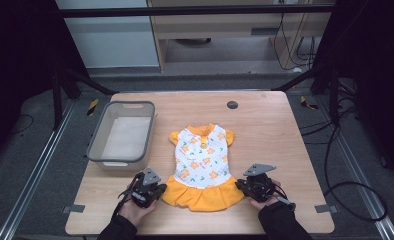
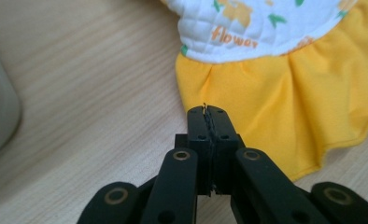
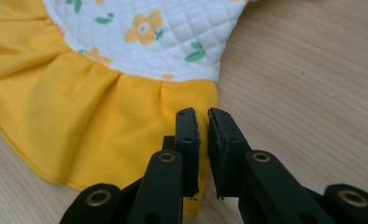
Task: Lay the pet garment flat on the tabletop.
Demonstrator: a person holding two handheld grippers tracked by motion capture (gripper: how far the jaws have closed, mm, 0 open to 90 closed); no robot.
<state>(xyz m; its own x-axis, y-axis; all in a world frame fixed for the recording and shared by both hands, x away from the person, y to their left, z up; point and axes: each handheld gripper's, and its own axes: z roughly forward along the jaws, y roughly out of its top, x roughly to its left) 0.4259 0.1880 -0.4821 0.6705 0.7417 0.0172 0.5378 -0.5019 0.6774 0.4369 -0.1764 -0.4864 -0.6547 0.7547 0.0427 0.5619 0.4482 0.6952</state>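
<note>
A small dress (image 1: 201,167) is lying flat near the middle of the wooden table (image 1: 265,125), its collar pointing to the far side and its yellow skirt spreading toward the near edge. The white top is printed with yellow flowers and green leaves.

The left gripper (image 1: 152,192) is sitting at the near left corner of the skirt, held in a hand (image 1: 135,211) coming in from the near edge. In the left gripper view its jaws are pressing flat together, closed, with the tips (image 2: 207,112) lying at the skirt's edge; whether any cloth is caught between them cannot be told.

The right gripper (image 1: 241,185) is sitting at the near right corner of the skirt. In the right gripper view its jaws are standing slightly apart, a narrow gap between them (image 3: 202,114), and the yellow hem is showing in that gap below the tips; the pads are not pressing on it.

A grey bin (image 1: 121,134) is standing on the left of the table, well apart from the dress.
</note>
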